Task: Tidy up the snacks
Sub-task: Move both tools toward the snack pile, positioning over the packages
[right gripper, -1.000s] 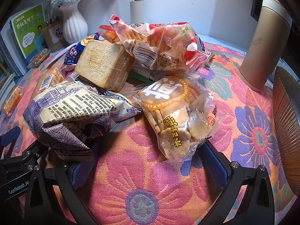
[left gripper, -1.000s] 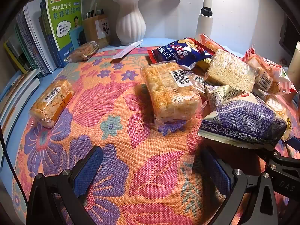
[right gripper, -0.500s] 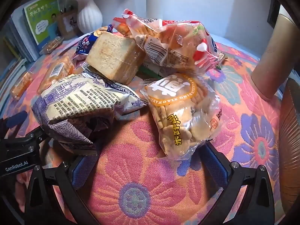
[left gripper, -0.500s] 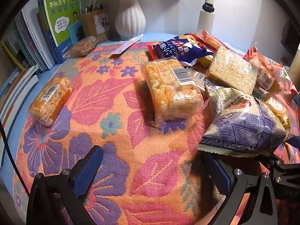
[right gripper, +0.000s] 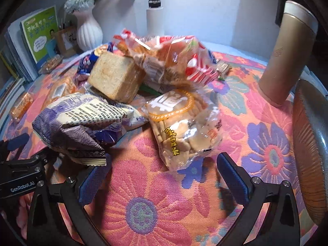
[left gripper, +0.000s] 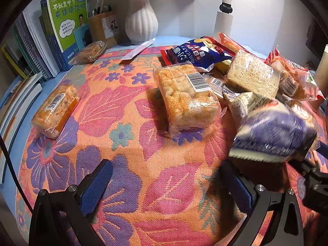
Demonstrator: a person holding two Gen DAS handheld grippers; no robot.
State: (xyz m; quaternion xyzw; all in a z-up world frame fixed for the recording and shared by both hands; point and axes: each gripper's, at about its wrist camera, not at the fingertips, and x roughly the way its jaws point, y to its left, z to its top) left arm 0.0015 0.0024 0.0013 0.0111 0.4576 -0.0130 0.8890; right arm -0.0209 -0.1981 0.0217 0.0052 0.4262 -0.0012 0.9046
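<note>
A pile of snacks lies on the flowered cloth [left gripper: 127, 143]. My left gripper [left gripper: 167, 184] is open over bare cloth, nothing between its fingers. Ahead of it sits a large puffed-rice pack [left gripper: 186, 96]; a small one [left gripper: 55, 110] lies far left. A purple bag [left gripper: 272, 135] at its right looks blurred. My right gripper [right gripper: 163, 180] is open too. A clear biscuit bag [right gripper: 184, 127] lies just beyond its fingertips. The purple bag [right gripper: 78, 127] overhangs its left finger [right gripper: 94, 182]. Behind are a bread loaf [right gripper: 114, 78] and a red-and-clear bag [right gripper: 168, 61].
Books [left gripper: 65, 24], a wooden pen holder [left gripper: 102, 28] and a white vase [left gripper: 141, 22] line the back left, with another small pack [left gripper: 90, 51] and a blue chip bag [left gripper: 196, 55] nearby. A tan flask [right gripper: 287, 51] and a ribbed brown round object [right gripper: 307, 143] stand at the right.
The purple bag has tipped and shifted beside the right gripper's left finger. The right wrist view has drawn back a little from the pile. Both grippers stay open.
</note>
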